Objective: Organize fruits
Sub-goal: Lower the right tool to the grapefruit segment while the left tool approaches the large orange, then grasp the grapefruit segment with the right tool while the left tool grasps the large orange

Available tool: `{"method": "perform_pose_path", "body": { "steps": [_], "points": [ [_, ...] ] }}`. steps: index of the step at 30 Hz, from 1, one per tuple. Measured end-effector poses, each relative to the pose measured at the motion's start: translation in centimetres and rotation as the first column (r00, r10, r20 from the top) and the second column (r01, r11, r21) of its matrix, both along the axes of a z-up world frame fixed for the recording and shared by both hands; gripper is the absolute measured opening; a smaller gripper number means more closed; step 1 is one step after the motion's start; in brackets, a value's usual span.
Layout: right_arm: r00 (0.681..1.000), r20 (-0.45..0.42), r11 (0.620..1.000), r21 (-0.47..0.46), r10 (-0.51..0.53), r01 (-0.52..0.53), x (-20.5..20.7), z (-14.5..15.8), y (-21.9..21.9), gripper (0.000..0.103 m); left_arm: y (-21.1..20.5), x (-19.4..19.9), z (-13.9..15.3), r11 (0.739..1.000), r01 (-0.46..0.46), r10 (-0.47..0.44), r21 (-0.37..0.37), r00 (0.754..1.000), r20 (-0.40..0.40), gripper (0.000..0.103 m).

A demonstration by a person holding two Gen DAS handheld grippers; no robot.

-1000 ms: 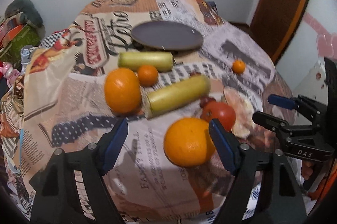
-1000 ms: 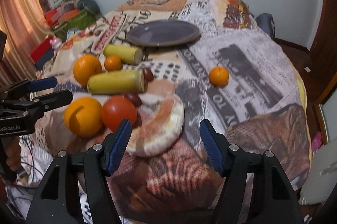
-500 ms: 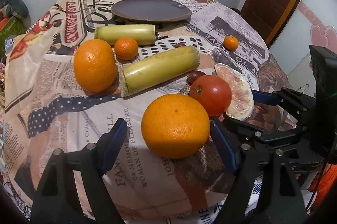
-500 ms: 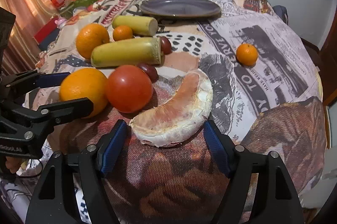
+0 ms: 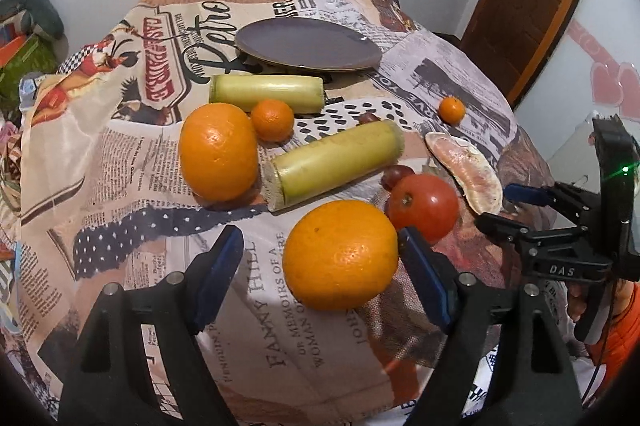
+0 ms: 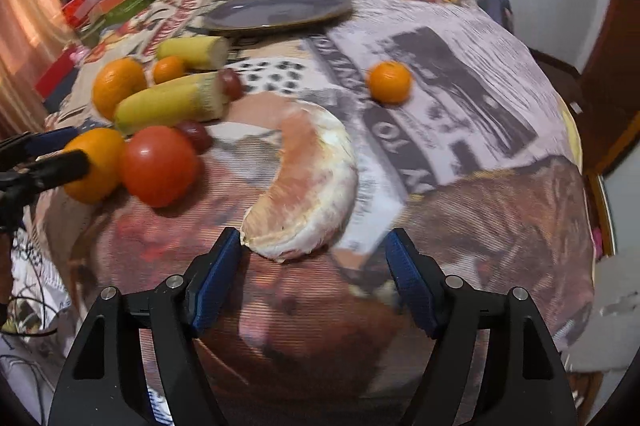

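Left gripper (image 5: 320, 262) spread wide around the big round orange (image 5: 340, 255), ready to clamp; right gripper (image 6: 314, 276) likewise agape before the pale pomelo wedge (image 6: 310, 182).

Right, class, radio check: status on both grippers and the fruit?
Left gripper open, straddling near orange. Right gripper open at pomelo wedge. Plate bare. Tomato crowds orange's right side.

I see the bench (image 5: 132, 162) under a newspaper-print cloth (image 5: 248, 326). On it lie a dark plate (image 5: 308, 44), two large oranges (image 5: 218, 156), two small ones (image 5: 272, 119), two pale green stalks (image 5: 336, 162), a tomato (image 5: 426, 204), a peeled citrus segment (image 5: 466, 170) and two dark grapes (image 6: 194, 134).
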State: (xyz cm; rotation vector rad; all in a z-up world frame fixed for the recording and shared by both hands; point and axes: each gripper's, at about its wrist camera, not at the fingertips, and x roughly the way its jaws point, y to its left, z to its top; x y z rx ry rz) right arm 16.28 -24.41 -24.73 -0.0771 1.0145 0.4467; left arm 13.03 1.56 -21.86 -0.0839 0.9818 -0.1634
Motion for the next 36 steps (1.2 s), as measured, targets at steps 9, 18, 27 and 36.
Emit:
{"method": "perform_pose_path", "body": {
  "steps": [9, 18, 27, 36],
  "points": [
    [1.000, 0.013, 1.000, -0.011, 0.026, -0.025, 1.4, -0.2, 1.8, 0.065, -2.3, 0.7, -2.3, 0.998, 0.058, -0.057, 0.012, 0.996, -0.065, 0.079],
    [0.998, 0.055, 1.000, 0.005, 0.012, -0.012, 2.1, -0.4, 1.7, 0.047, -2.9, 1.2, -2.8, 0.997, 0.073, -0.072, 0.007, 0.994, -0.079, 0.065],
    [0.998, 0.060, 0.998, 0.060, -0.020, 0.016, 2.3, 0.3, 0.8, 0.038, -2.4, 0.6, -1.6, 0.996, 0.034, -0.031, 0.077, 0.999, -0.035, 0.064],
    [0.990, 0.136, 0.995, 0.102, -0.027, 0.013, 2.0, 3.8, 0.6, 0.038, -0.5, 1.1, 2.2, 0.995, -0.028, 0.022, 0.098, 0.998, 0.062, 0.064]
  ]
}}
